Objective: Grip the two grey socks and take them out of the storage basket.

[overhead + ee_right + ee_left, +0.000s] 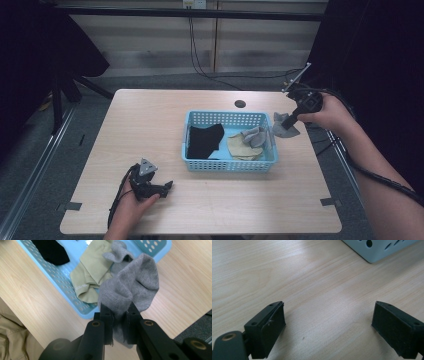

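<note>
grey knit, a sock (130, 290) bunched and pinched between the fingers of the right gripper (120, 322), which are closed tight on its lower fold. in the high view the grey sock (282, 127) hangs just outside the right wall of the light blue basket (227, 165), above the counter (150, 120) near its right edge. inside the basket lie another grey sock (255, 136), a beige sock (241, 147) and a black sock (204, 140), each partly overlapping or just beside the next. the basket sits right of the counter's middle, with a narrow strip of bare wood between it and the right edge. the left gripper (150, 184) rests low at the near left, well apart from the basket, its fingers (269, 327) spread wide with nothing between them, bare wood all round.
</note>
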Motion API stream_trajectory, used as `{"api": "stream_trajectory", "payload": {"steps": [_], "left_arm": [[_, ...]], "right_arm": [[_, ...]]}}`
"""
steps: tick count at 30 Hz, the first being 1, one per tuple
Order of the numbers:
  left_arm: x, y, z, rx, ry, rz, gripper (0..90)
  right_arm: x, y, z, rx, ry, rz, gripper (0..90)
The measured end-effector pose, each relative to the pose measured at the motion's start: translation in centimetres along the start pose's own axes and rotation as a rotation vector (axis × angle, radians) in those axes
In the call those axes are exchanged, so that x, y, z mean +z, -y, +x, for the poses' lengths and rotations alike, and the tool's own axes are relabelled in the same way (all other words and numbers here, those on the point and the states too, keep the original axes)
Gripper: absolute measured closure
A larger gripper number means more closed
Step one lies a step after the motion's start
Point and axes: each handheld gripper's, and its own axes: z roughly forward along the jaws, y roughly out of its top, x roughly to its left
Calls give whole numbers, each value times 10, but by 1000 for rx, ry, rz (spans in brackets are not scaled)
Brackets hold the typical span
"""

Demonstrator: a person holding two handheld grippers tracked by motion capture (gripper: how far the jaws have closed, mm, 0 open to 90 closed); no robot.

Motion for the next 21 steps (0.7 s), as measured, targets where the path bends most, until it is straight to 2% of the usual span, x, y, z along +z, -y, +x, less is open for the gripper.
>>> {"api": "stream_trajectory", "payload": {"steps": [9, 17, 21], "left_arm": [[0, 0, 0, 0, -2, 0, 107], [0, 0, 0, -1, -1, -3, 107], [0, 0, 0, -3, 0, -4, 107]], "right_arm": [[8, 16, -12, 28, -1, 2, 805], [29, 28, -19, 45, -10, 21, 803], [47, 40, -25, 60, -17, 37, 798]]}}
